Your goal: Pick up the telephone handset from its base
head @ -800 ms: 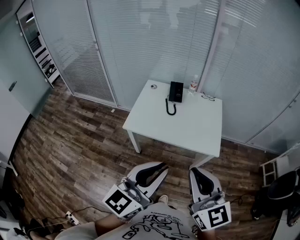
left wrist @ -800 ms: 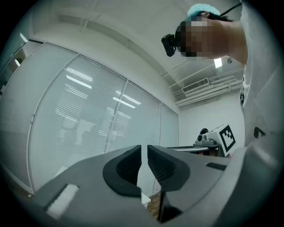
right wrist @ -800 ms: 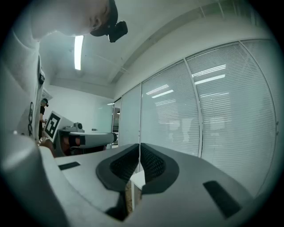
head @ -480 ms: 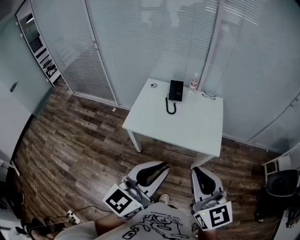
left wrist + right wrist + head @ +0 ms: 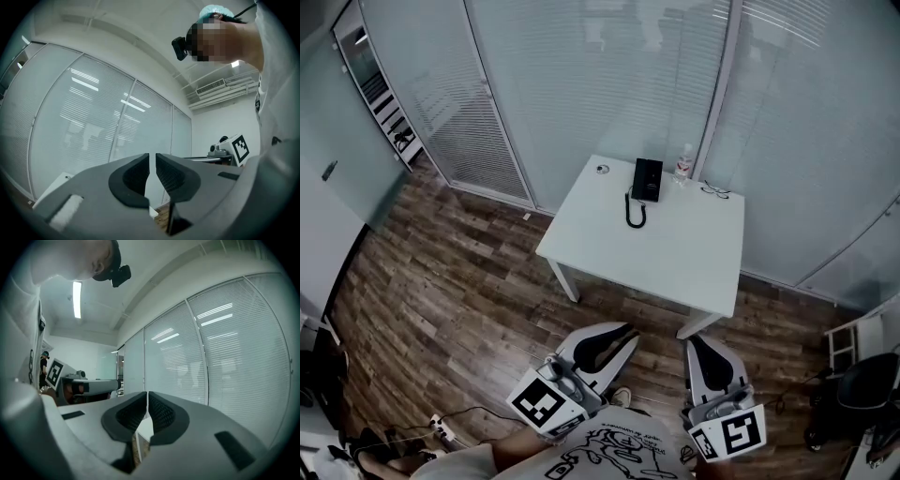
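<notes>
A black telephone point(image 5: 646, 178) lies near the far edge of a white table point(image 5: 675, 253), its dark cord point(image 5: 634, 215) looping toward me. At this distance I cannot tell the handset from its base. Both grippers are held low in front of my body, well short of the table. My left gripper point(image 5: 627, 331) point(image 5: 152, 157) has its jaws drawn together to a thin slit with nothing between them. My right gripper point(image 5: 696, 343) point(image 5: 147, 394) is likewise shut and empty. Neither gripper view shows the phone.
A small bottle point(image 5: 682, 164), a pair of glasses point(image 5: 715, 193) and a small round object point(image 5: 601, 170) sit by the phone. Glass walls with blinds stand behind the table. Wood floor lies between me and the table. A cable and power strip point(image 5: 441, 431) lie at the lower left.
The head view has shifted a little, so the table and phone sit slightly further left. Both grippers keep their place and their jaws stay as they were.
</notes>
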{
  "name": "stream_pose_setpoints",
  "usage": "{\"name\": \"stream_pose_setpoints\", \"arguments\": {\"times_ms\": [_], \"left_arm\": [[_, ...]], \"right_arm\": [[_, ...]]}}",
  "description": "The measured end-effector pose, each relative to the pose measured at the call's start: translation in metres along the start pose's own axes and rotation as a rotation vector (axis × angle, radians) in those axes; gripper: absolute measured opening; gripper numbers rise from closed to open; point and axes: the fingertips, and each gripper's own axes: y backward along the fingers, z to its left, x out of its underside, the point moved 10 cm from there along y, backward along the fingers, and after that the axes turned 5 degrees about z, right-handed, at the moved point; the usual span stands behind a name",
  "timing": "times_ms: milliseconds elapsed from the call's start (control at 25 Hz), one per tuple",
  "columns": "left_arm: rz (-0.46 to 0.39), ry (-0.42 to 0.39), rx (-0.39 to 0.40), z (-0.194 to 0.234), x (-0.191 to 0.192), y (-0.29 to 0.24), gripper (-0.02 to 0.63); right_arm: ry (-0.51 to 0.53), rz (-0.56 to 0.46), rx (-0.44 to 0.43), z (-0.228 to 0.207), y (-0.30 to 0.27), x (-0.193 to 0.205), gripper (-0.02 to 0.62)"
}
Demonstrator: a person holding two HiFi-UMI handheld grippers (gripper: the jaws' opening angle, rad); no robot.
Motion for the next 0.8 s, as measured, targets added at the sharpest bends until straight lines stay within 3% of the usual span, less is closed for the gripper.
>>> {"name": "stream_pose_setpoints", "arguments": {"times_ms": [440,800], "left_arm": [[0.031,0.023,-0.019,0.023,0.009,-0.029,0.041],[0.011,0.025,-0.021,0.085,-0.001,-0.054,0.041]], "right_arm": [[-0.015,0.029,-0.013,-0.029,-0.024,0.004,0.011],[-0.01,0.035,-0.013,-0.046,-0.088,-0.002,0.011]]}}
